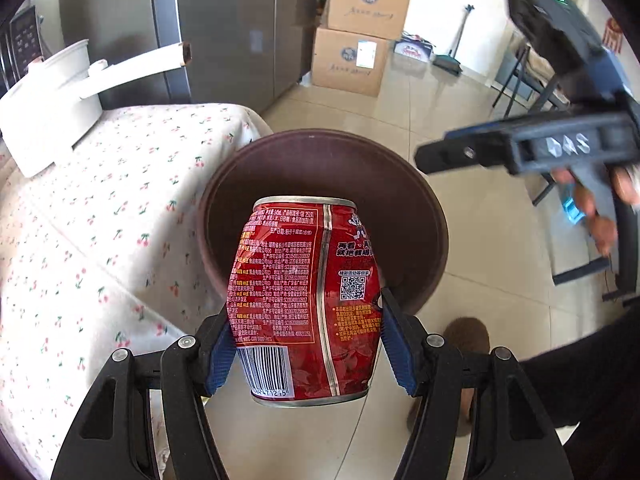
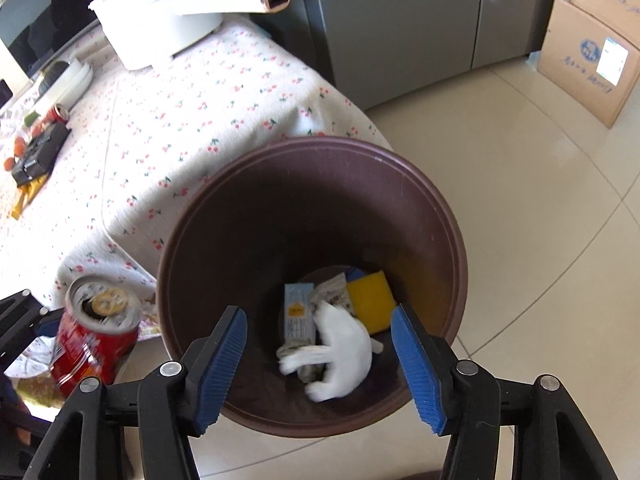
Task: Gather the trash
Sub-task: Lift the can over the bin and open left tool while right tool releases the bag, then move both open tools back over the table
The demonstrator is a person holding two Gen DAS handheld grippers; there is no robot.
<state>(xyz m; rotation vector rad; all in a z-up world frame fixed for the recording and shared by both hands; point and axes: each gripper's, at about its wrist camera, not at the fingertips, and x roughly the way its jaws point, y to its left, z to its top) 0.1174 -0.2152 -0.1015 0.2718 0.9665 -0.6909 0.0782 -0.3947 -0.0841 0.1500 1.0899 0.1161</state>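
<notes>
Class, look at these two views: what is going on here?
A person with a gripper in each hand is clearing trash into a brown bin beside a table. The left gripper is clamped on a dented red can near the bin. The right gripper stands open above the bin, where a white crumpled tissue lies with other scraps.

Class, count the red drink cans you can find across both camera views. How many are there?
2. A dented red metal can is gripped in the left tongs beside the brown bin; another red can lies far back on the table. More may be hidden.
</notes>
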